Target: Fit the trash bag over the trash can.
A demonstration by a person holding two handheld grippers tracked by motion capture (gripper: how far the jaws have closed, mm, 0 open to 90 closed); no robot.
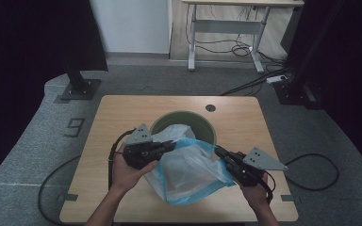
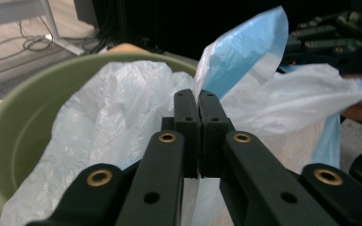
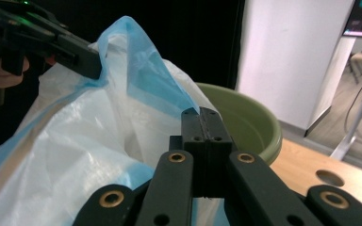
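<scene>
On the wooden table (image 1: 122, 113) a green basin (image 1: 183, 117) sits just past the centre, toward twelve o'clock, and a translucent white plastic bag with a blue rim (image 1: 188, 172) lies from inside the basin out over its near edge toward six o'clock. The bag's far part is bunched within the basin, while its wide mouth spreads on the tabletop between the two hands. The left gripper (image 1: 172, 145) comes in from about eight o'clock of the basin, and its jaws are pressed together on the bag's blue-edged rim; in the left gripper view the jaw tips (image 2: 198, 101) meet with a thin fold of the film caught between them, the blue rim rising just past them at one o'clock and the basin's green wall curving at nine o'clock. The right gripper (image 1: 218, 151) reaches in from about four o'clock of the basin and pinches the opposite side of the rim; in the right gripper view its jaws are closed flat on the blue band, with the basin beyond at two o'clock and the left gripper gripping the film at ten o'clock. A small round hole (image 1: 210, 108) marks the tabletop beyond the basin at one o'clock.
</scene>
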